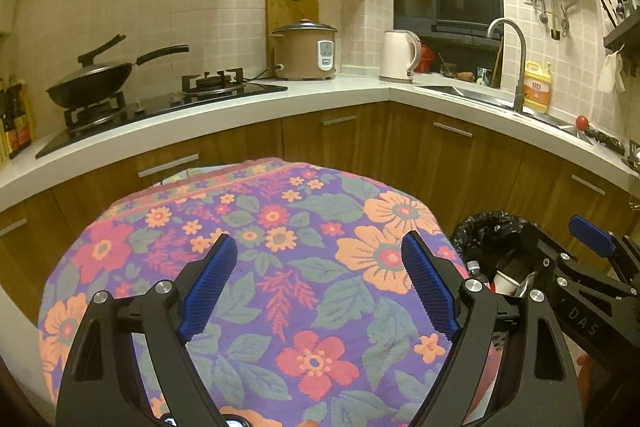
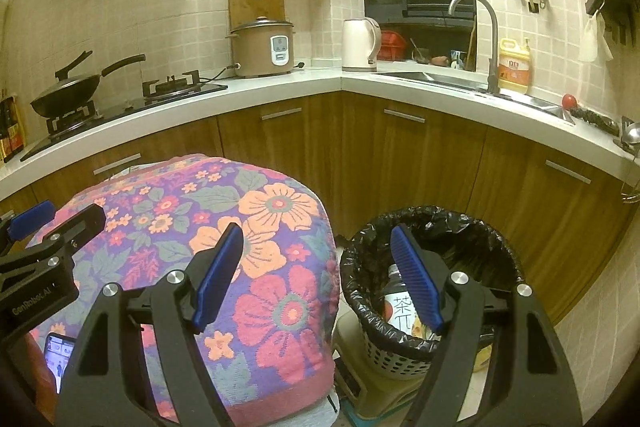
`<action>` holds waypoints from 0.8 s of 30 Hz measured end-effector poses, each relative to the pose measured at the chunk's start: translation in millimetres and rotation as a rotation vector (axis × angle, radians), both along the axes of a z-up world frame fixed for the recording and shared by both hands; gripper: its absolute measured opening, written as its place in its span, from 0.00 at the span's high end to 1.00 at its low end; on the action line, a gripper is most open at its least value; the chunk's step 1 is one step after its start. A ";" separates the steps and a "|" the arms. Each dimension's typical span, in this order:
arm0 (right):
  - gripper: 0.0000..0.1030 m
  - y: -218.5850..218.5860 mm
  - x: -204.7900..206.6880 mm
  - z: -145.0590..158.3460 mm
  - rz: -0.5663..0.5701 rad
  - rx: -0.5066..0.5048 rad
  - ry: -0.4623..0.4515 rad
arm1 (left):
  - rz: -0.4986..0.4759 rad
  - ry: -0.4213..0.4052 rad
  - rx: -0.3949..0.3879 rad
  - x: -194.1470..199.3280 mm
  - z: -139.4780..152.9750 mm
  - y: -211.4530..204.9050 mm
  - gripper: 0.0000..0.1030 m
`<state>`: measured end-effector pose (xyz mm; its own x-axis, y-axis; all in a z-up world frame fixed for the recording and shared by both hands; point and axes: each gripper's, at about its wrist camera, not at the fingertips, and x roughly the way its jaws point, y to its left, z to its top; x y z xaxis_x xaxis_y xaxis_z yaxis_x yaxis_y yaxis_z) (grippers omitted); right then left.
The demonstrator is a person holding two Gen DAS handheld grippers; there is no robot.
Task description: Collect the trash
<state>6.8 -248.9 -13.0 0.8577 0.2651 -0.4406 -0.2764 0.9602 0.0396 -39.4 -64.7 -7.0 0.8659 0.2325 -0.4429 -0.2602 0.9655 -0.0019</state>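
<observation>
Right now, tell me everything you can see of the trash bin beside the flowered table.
The round pale plastic lattice bin stands upright on a low pale stool, right of the flower-patterned cloth and before the wooden cabinets. A crinkled black plastic liner folds over its rim. Inside lie a labelled plastic bottle and a white paper cup. Nothing grips it.

My left hand-held gripper (image 1: 316,283) has matte black angular arms, silver round screws at the pivots and ribbed blue pads. The right hand-held gripper (image 2: 316,277) matches it, and its frame carries white lettering.
</observation>
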 end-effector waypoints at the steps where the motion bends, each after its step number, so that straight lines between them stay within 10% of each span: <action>1: 0.30 -0.4 -0.3 0.9 0.001 0.003 -0.002 | 0.000 -0.001 0.000 0.0 0.0 0.1 0.20; 24: 0.30 -22.1 -4.5 4.4 -0.055 0.002 -0.036 | -0.076 -0.009 -0.019 2.3 -3.1 -19.5 0.20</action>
